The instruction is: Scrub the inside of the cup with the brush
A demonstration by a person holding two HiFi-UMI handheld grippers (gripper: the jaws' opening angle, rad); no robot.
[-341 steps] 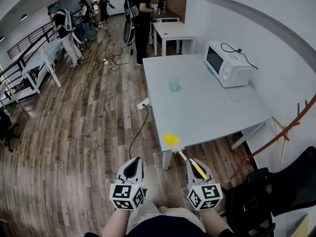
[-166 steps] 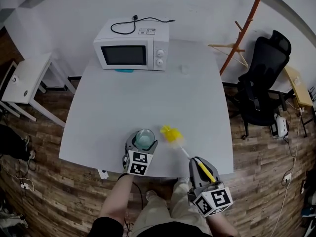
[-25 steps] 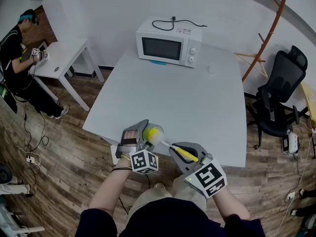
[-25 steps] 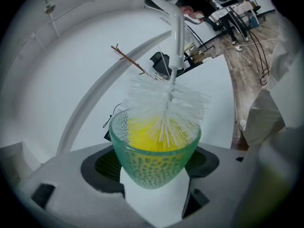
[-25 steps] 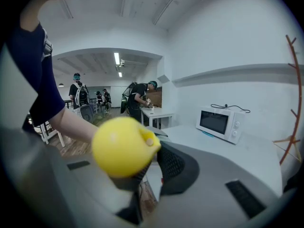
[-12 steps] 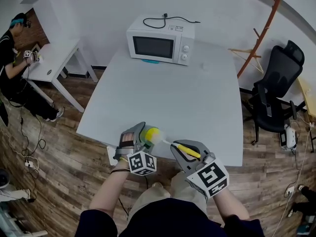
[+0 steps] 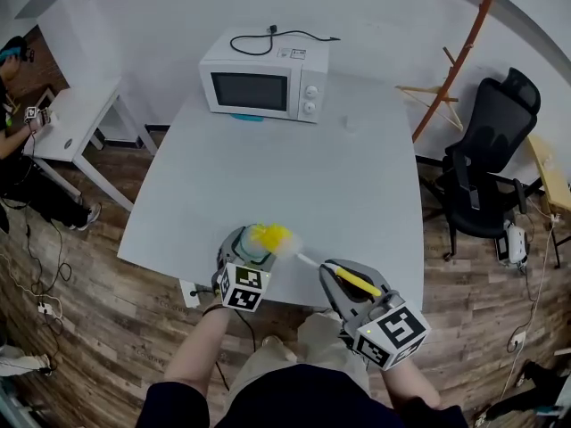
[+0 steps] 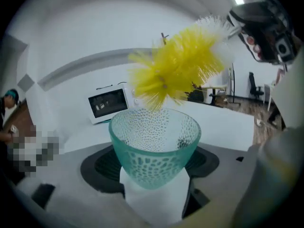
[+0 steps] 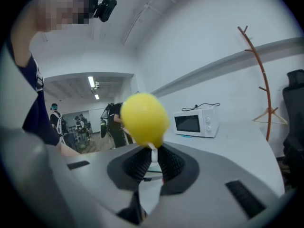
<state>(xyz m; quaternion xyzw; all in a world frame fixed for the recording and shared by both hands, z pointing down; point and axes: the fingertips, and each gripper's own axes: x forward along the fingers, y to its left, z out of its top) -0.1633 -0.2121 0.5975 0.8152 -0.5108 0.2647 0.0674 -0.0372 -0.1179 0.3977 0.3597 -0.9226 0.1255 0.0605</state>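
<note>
A teal dimpled glass cup (image 8: 154,144) stands upright between the jaws of my left gripper (image 8: 154,177), which is shut on its lower part. The brush's yellow bristle head (image 8: 178,65) hovers over the cup's mouth, with its lowest bristles at the rim. In the head view the cup (image 7: 250,253) and brush head (image 7: 270,236) sit over the table's near edge, above my left gripper (image 7: 244,266). My right gripper (image 7: 337,275) is shut on the brush's yellow handle (image 7: 357,282). In the right gripper view the brush head (image 9: 144,118) shows end on, its white stem (image 9: 152,156) clamped between the jaws.
A white table (image 7: 339,185) carries a microwave (image 7: 263,77) at its far side. A black office chair (image 7: 489,176) and an orange coat rack (image 7: 455,52) stand to the right. A small white table (image 7: 67,123) with a person (image 7: 13,61) beside it is at the left.
The cup has turned from tilted toward the brush to upright. The brush head, which was inside the cup's mouth, now sits above its rim. Both grippers have stayed shut.
</note>
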